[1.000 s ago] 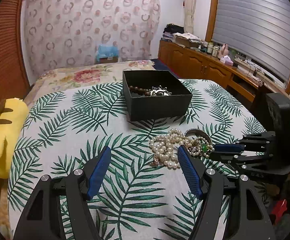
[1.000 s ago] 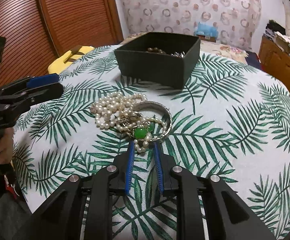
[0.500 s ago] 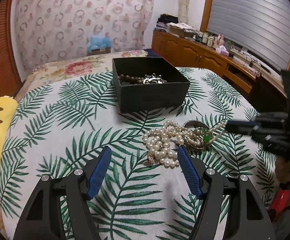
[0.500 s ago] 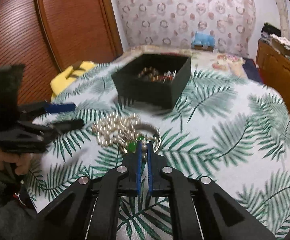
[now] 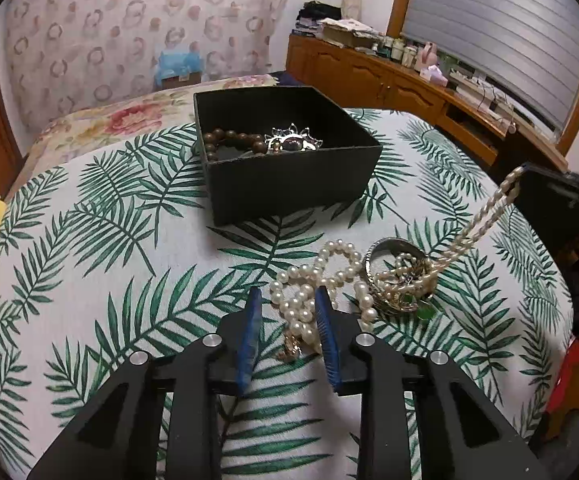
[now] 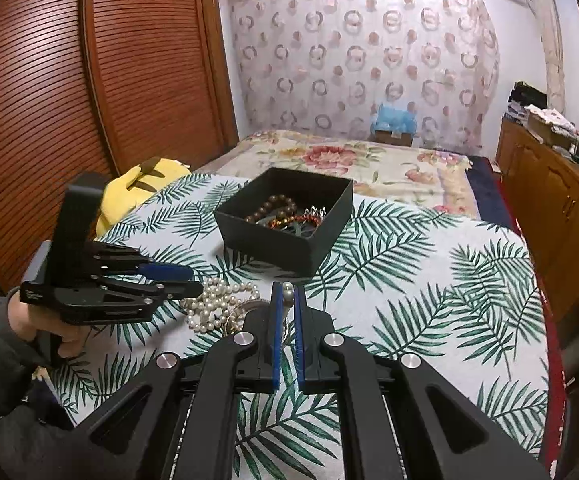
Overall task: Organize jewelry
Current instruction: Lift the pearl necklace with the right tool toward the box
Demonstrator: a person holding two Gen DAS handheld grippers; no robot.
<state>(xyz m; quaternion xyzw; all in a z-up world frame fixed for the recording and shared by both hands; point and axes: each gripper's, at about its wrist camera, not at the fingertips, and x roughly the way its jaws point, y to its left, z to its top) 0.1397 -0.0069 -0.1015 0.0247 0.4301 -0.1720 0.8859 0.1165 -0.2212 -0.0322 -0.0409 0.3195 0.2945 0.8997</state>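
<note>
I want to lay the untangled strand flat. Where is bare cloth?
Bare: the palm-print cloth right of the black box and jewelry pile. Crowded: between box and both grippers.
</note>
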